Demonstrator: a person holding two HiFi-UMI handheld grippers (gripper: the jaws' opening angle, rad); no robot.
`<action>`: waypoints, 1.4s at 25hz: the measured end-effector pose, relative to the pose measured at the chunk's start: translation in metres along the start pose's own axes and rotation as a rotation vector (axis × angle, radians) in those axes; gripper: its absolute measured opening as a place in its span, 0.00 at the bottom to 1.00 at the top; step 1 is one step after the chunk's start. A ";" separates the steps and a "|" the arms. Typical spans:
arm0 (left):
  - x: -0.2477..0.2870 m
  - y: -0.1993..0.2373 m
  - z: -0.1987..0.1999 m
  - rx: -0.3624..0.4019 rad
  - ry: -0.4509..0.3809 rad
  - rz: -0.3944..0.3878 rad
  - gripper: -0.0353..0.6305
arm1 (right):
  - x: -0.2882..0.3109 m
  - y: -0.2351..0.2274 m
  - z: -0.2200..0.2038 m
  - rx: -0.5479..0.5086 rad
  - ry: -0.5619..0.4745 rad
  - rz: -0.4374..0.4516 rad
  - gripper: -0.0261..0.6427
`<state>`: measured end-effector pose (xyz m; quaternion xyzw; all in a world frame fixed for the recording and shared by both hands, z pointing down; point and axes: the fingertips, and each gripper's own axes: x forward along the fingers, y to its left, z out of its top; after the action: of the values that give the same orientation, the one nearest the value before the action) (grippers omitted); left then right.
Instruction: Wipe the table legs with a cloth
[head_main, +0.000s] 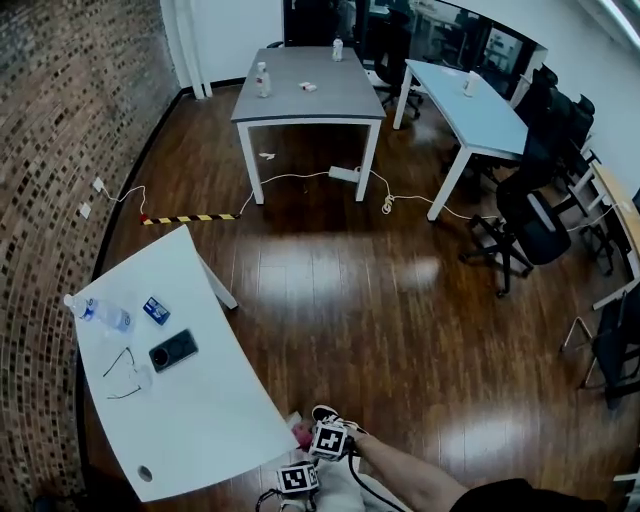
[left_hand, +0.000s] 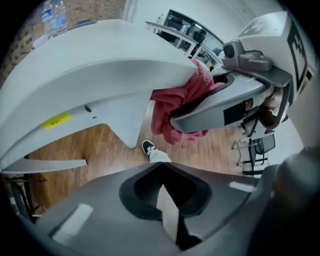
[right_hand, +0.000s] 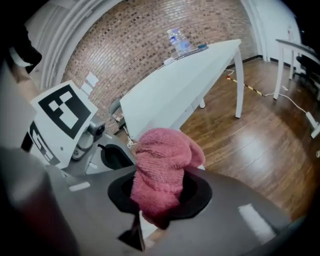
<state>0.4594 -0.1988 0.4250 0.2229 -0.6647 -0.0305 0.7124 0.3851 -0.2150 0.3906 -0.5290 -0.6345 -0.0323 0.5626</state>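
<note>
While your right gripper (right_hand: 159, 202) pinches the fluffy pink terry cloth (right_hand: 162, 165) tight, the bunched roll stands lengthwise along the jaws, its rounded end toward the near corner of the smooth white table (right_hand: 185, 80), and your left gripper (left_hand: 167, 200) just beside it is closed on nothing

Bottle (head_main: 100, 314), phone (head_main: 173, 350), glasses (head_main: 122, 372); grey desk (head_main: 308, 85) at back; chairs (head_main: 530, 225) R.
</note>
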 end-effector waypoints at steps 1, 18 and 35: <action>0.003 -0.001 -0.002 -0.046 0.011 -0.002 0.05 | 0.000 -0.004 -0.001 -0.048 0.037 0.009 0.15; 0.007 -0.030 0.074 -0.486 -0.160 0.014 0.05 | 0.019 -0.052 0.040 -0.604 0.269 0.223 0.15; 0.025 -0.069 0.230 -1.074 -0.317 0.060 0.05 | 0.012 -0.159 0.151 -0.788 0.289 0.305 0.15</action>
<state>0.2583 -0.3331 0.4273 -0.1975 -0.6608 -0.3775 0.6180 0.1721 -0.1812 0.4325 -0.7806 -0.4032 -0.2621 0.3992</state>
